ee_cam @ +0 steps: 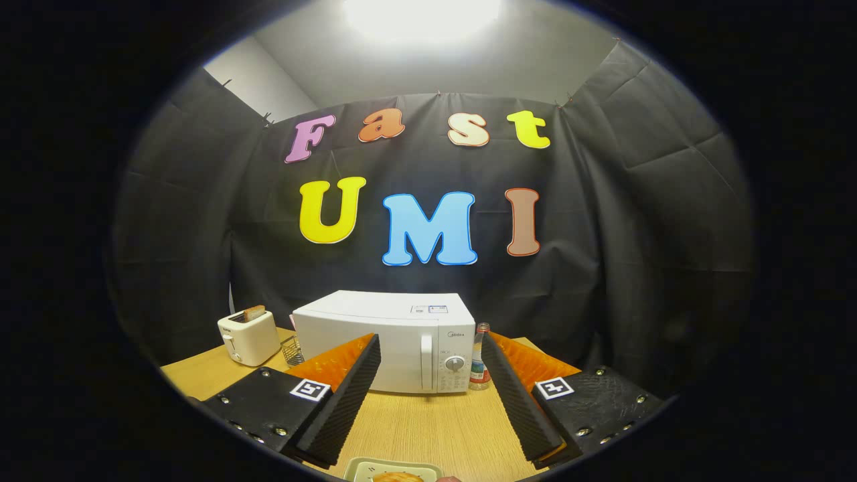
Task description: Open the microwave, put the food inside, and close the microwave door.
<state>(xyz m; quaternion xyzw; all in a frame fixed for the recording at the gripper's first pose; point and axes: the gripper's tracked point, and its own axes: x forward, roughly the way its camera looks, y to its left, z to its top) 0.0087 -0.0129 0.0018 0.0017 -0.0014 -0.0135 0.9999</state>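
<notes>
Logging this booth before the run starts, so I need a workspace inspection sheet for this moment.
Surface: wooden table, bare between the tongs.
Job's things: white microwave, door shut, beyond the fingers; plate with food just below them.
Clutter: toaster holding a slice, small wire rack, bottle beside the microwave.
Grippers: tongs open, holding nothing.
Cables: nothing seen.
Surroundings: black cloth wall, bright lamp overhead.
</notes>
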